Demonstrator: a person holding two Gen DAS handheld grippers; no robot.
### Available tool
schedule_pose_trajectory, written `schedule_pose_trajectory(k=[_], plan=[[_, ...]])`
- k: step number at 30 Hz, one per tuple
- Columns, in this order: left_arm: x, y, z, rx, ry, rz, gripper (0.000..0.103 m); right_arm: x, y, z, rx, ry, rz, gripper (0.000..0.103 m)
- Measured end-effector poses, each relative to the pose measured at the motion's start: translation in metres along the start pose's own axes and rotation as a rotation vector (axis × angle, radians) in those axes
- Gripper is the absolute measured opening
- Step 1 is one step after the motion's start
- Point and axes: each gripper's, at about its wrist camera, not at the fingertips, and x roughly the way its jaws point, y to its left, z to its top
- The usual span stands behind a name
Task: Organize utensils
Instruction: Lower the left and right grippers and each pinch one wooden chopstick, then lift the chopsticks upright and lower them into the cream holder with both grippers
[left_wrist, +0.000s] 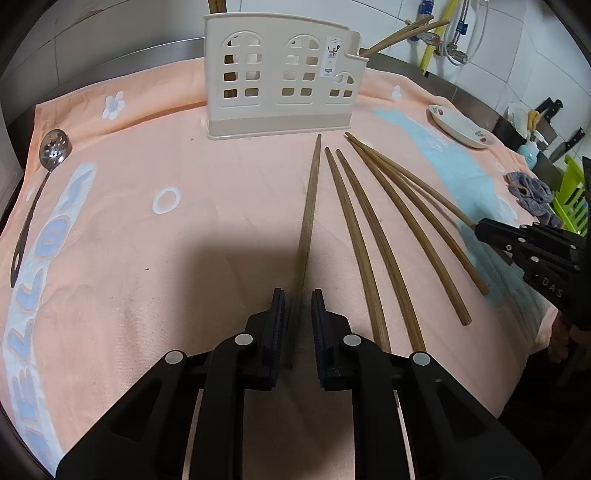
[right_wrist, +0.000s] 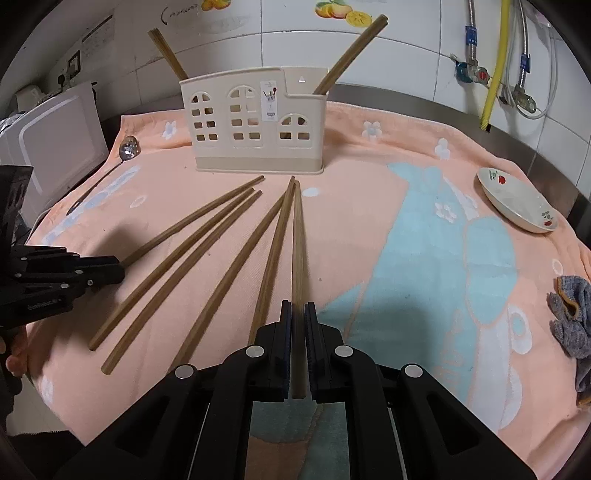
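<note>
Several wooden chopsticks lie fanned on the peach towel (left_wrist: 147, 240) in front of a cream utensil holder (left_wrist: 280, 77), which also shows in the right wrist view (right_wrist: 255, 129) with chopsticks (right_wrist: 351, 51) standing in it. My left gripper (left_wrist: 298, 295) straddles the leftmost chopstick (left_wrist: 310, 206); a gap shows on each side of the stick. My right gripper (right_wrist: 298, 308) is shut on the rightmost chopstick (right_wrist: 298, 240). Each gripper shows in the other view: the left (right_wrist: 110, 271), the right (left_wrist: 484, 230).
A slotted metal spoon (left_wrist: 51, 155) lies at the towel's left edge. A floral dish (right_wrist: 517, 201) sits at the right, a grey cloth (right_wrist: 572, 317) nearer. Pipes and taps (right_wrist: 491, 77) run on the tiled wall. Knives (left_wrist: 554, 110) stand far right.
</note>
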Motion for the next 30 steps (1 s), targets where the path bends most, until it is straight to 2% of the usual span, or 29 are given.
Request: schedule_pose_trajectory(k=[2,5,14,20,30], plan=[[0.0,-0.001,0.0,0.006,-0.002,0.005,0.014,-0.004,0.001,0.001,0.001,-0.009,0.005,0.007],[0.0,-0.002,0.001,0.012,-0.003,0.016,0.007,-0.008,0.002,0.004,0.0,-0.022,0.012,0.007],[-0.013,-0.003,0.005,0.011,-0.037,0.005,0.007,-0.025,-0.001,0.015,0.011,-0.069,0.025,0.007],[-0.035,-0.005,0.016,0.023,-0.097,0.013,0.007,-0.033,-0.004,0.021,0.02,-0.09,0.039,0.007],[-0.075,-0.011,0.052,0.064,-0.215,0.015,0.006,-0.072,-0.01,0.067,-0.006,-0.216,0.071,0.007]])
